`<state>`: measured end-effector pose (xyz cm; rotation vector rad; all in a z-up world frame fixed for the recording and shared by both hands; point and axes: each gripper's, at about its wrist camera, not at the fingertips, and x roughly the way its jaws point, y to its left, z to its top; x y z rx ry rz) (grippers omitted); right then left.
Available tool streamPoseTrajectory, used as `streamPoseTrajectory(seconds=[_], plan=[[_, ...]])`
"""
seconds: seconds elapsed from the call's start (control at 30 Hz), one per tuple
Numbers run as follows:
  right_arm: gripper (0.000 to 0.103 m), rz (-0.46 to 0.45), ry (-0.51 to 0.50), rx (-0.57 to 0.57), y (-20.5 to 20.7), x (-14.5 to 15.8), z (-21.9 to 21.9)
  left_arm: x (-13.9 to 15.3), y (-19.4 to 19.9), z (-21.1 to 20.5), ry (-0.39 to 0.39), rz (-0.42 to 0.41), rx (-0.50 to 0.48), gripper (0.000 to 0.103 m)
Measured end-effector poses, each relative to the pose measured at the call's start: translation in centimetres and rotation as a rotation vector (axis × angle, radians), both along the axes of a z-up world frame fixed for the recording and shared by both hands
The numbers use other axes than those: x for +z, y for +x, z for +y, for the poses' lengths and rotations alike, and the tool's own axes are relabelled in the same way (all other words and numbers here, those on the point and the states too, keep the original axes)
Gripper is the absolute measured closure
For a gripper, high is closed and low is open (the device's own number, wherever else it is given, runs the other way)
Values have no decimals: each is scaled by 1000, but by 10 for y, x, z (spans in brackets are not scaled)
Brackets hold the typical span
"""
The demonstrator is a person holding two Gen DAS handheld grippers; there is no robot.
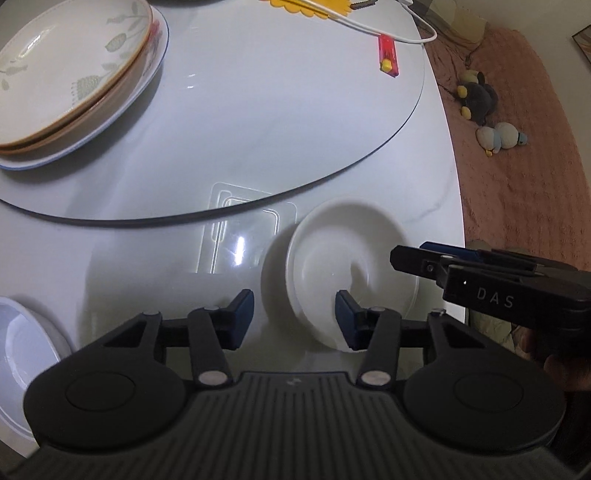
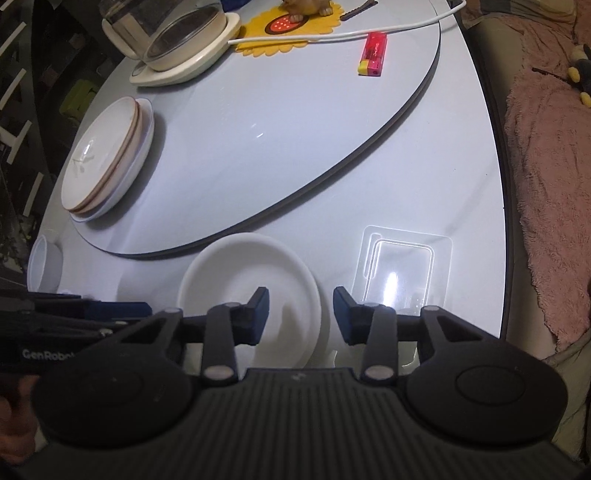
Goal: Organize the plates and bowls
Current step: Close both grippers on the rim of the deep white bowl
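Note:
A small white plate (image 1: 351, 258) (image 2: 243, 280) lies on the white table near its front edge. My left gripper (image 1: 295, 314) straddles the plate's left rim, one finger over the inside and the other outside; the pads stand apart from the rim. My right gripper (image 2: 301, 312) straddles the opposite rim the same way, with a gap at each pad. A stack of plates (image 1: 74, 74) (image 2: 107, 158), floral one on top, rests on the glass turntable (image 1: 258, 110). A white bowl (image 1: 22, 350) (image 2: 42, 262) sits at the left.
A clear plastic tray (image 1: 243, 229) (image 2: 402, 266) lies beside the small plate. On the turntable are a red lighter (image 2: 373, 53), a white cable (image 2: 332, 35), a yellow mat (image 2: 258, 40) and a glass pot (image 2: 177, 40). Beyond the table edge, a pink blanket (image 1: 517, 166) holds plush toys.

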<state>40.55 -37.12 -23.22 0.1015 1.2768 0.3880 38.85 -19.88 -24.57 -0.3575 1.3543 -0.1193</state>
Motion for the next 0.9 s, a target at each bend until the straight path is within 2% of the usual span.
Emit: streamPoseTrajectory(seconds=[0.07,0.13,0.23,0.3,0.4,0.9], plan=[[66,6,-2,-1,1,-3,-1,-7,0,-1,-13,6,25,57],[75,15,-6,-6,2,-7,-3,-11,1,-3,-21,7,36,63],[84,28,-12,-20,6,-11,-5,-14,1,-7,-8,2,50,72],[86,36,-3,-26,7,-12,-6,-17,1,-11,13,6,53,78],[89,47,4,-18,8,-14,-4,-19,1,-12,-5,1,67,85],[89,48,20,-13,4,1,-6,-1,-6,0,-85,-36,137,86]])
